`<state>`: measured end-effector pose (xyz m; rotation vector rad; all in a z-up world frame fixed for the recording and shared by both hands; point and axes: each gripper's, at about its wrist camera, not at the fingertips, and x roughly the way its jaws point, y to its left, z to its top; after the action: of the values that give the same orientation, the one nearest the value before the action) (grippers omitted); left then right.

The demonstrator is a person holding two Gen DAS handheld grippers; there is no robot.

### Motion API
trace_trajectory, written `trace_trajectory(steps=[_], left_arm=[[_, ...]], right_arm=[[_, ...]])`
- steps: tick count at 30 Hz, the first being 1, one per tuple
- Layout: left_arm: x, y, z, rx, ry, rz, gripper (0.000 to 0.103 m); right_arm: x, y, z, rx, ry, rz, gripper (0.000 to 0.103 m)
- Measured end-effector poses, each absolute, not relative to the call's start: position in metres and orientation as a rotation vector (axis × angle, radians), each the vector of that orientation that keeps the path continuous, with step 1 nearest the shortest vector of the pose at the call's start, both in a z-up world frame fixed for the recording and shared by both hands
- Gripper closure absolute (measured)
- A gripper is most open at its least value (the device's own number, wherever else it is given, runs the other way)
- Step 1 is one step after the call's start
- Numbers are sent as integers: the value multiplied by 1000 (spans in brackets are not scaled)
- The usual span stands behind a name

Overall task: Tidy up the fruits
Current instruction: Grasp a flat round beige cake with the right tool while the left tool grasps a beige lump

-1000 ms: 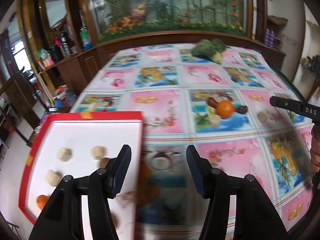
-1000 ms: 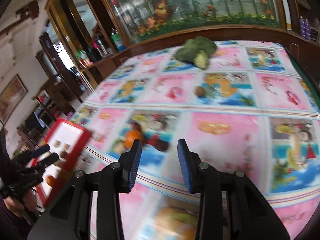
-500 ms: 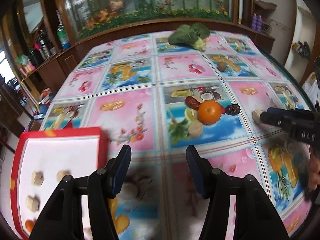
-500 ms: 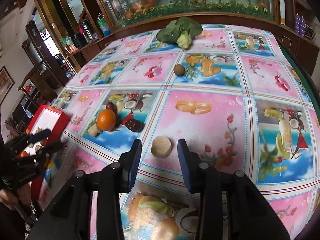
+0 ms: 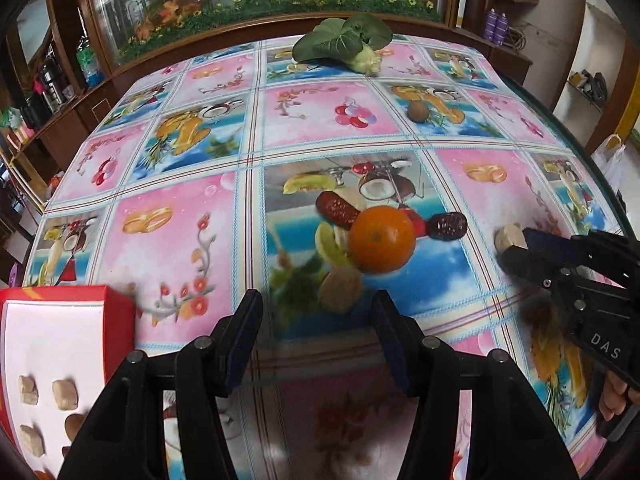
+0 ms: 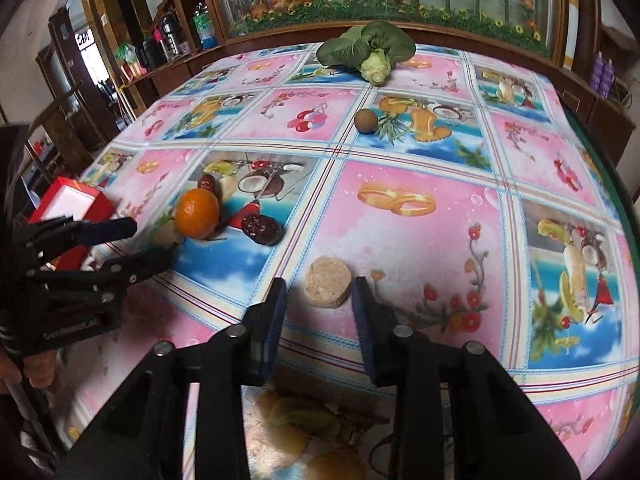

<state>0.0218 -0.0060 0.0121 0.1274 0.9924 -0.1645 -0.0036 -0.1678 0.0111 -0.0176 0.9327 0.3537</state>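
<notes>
An orange (image 5: 381,239) lies mid-table with a red date (image 5: 337,208), a dark date (image 5: 447,225) and a pale beige piece (image 5: 339,289) around it. My left gripper (image 5: 318,316) is open and empty, just short of the beige piece. A round beige cake (image 6: 327,282) lies right in front of my open right gripper (image 6: 320,300), its fingertips on either side and short of it. The right gripper (image 5: 516,248) also shows in the left wrist view, the left gripper (image 6: 132,240) in the right wrist view. The orange (image 6: 197,213) and dark date (image 6: 261,229) show there too.
A red-rimmed white box (image 5: 52,344) with several beige pieces sits at the near left table corner. A small brown fruit (image 6: 365,121) and a leafy green vegetable (image 6: 370,50) lie farther back. A wooden cabinet with a glass panel borders the far table edge.
Both grippers have moved forward and closer to the table. The left swung right from the box toward the orange cluster; the right closed in on the round cake. Both stayed open.
</notes>
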Motion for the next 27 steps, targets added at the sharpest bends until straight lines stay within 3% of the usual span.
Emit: trace_trajectory(steps=[2,7,15,27], left_arm=[[23,-7,12,112,995,-191,58],[23,-13,13,118,984,-235,81],[15,-5,19,65,964,-230,81],[-55,56,70,32,752,-50,81]], right_arm=[[-2,-171,11,-2,938,355,78],[0,-178,15,46,931,346,78],[2,-187,18,98,908,325,78],[-1,-196,29,156,809,313,78]])
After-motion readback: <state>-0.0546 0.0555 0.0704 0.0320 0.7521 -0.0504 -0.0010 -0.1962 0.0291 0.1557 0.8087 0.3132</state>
